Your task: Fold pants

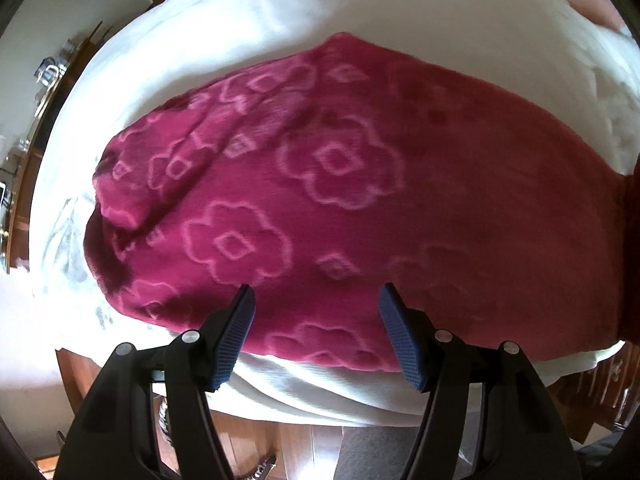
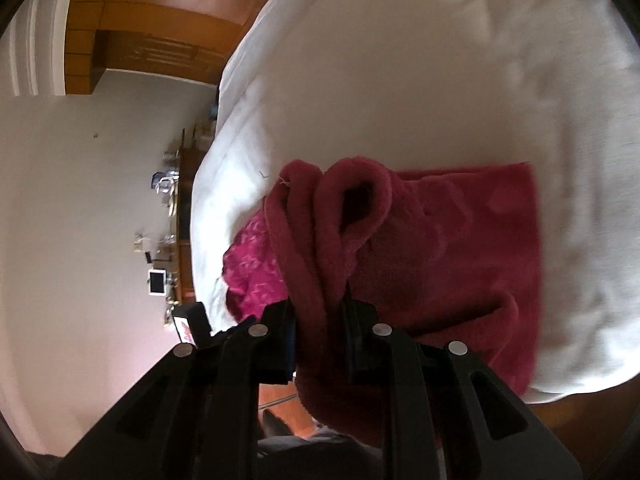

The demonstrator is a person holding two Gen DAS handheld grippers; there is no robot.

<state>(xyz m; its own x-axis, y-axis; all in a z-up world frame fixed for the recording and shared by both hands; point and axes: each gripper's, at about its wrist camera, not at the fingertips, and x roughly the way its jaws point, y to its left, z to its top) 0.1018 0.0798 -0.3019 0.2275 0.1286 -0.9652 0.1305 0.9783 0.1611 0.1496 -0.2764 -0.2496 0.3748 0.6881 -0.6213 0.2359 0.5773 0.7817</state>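
Note:
Magenta fleece pants (image 1: 320,200) with pale flower outlines lie spread on a white bed cover (image 1: 240,32). My left gripper (image 1: 316,300) hovers over their near edge, open, with nothing between its blue pads (image 1: 236,336). In the right wrist view, my right gripper (image 2: 320,320) is shut on a bunched, rolled fold of the pants (image 2: 328,240), lifted off the bed; the rest of the cloth (image 2: 480,240) trails down onto the cover. The gripped fabric hides the right fingertips.
The white bed cover (image 2: 440,60) fills most of both views. Wooden floor (image 1: 288,440) shows below the bed's near edge. A wooden shelf with small objects (image 2: 172,208) stands along a pale wall (image 2: 80,200) to the left.

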